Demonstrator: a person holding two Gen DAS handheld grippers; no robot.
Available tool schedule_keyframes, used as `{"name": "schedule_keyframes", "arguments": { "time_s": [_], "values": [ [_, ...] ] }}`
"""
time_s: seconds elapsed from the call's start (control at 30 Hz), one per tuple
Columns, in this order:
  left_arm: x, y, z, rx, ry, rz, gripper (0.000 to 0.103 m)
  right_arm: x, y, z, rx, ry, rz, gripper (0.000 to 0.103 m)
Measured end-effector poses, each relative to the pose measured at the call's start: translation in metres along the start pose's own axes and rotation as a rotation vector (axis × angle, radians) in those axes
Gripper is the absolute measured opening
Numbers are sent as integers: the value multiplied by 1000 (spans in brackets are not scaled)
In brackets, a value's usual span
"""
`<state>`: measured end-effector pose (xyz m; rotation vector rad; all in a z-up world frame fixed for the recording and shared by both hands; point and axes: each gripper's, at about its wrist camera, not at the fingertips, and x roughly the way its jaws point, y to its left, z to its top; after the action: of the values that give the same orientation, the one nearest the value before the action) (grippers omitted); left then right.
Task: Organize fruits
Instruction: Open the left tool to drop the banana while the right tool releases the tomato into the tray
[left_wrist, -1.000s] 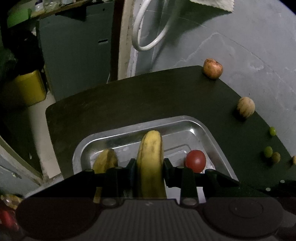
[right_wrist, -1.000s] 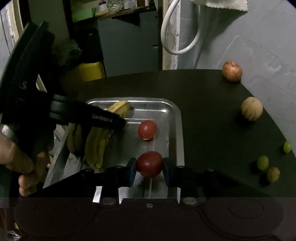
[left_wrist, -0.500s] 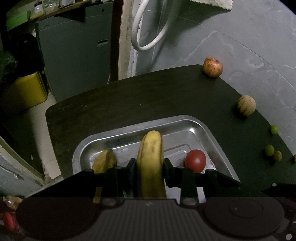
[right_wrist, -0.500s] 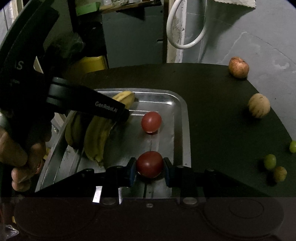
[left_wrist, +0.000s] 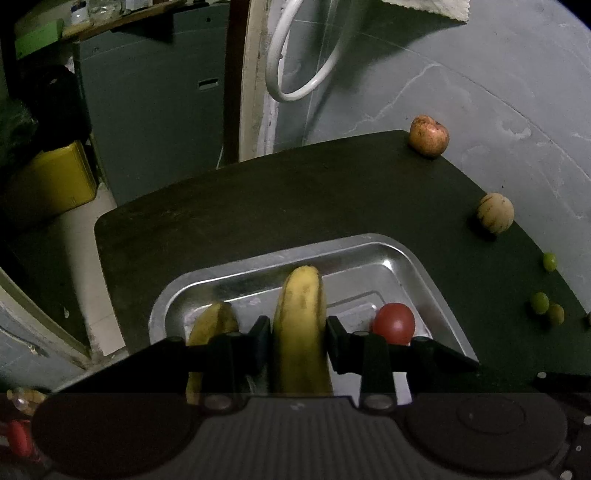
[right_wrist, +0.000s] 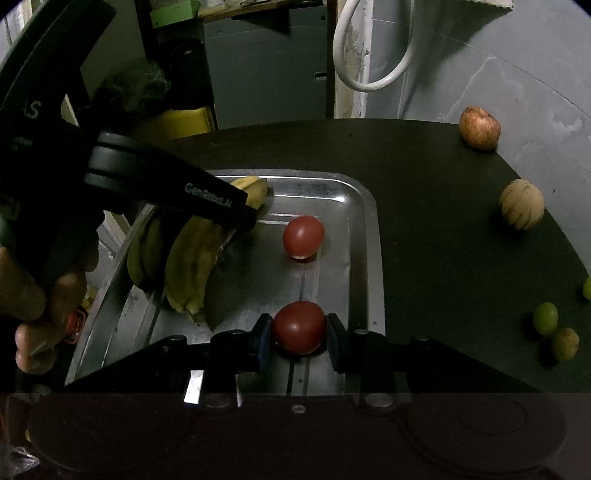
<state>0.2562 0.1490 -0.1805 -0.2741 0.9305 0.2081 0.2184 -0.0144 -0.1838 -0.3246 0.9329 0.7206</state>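
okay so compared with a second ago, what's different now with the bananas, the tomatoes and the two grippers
Little has changed. The right gripper still grips its tomato, but its view has shifted: the tray and the loose tomato now sit farther right and lower in frame, so it moved somewhat. The left gripper stays clamped on the banana over the tray. Nothing was released; the table fruits lie where they were.

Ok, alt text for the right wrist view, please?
Right tongs grip a red tomato over a metal tray that holds bananas and a second tomato. Left tongs clasp the bananas; loose fruit lies on the dark table.
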Motion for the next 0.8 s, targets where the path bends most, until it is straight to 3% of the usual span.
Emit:
{"name": "schedule_keyframes", "arguments": {
  "time_s": [0.27,0.53,0.63,0.7,0.8],
  "values": [
    [-6,1,3,-6,-13,-3,46,-3,-1,0,8,-11,2,37],
    [-17,0,8,-19,-37,-6,57,-17,0,2,21,-48,1,48],
    [-25,0,10,-24,-52,-15,67,-27,0,3,28,-65,3,57],
    [-32,0,11,-28,-66,-23,81,-35,-1,4,33,-80,2,69],
    [-42,-2,13,-31,-89,-30,88,-47,-4,5,47,-108,-2,81]
  ]
}}
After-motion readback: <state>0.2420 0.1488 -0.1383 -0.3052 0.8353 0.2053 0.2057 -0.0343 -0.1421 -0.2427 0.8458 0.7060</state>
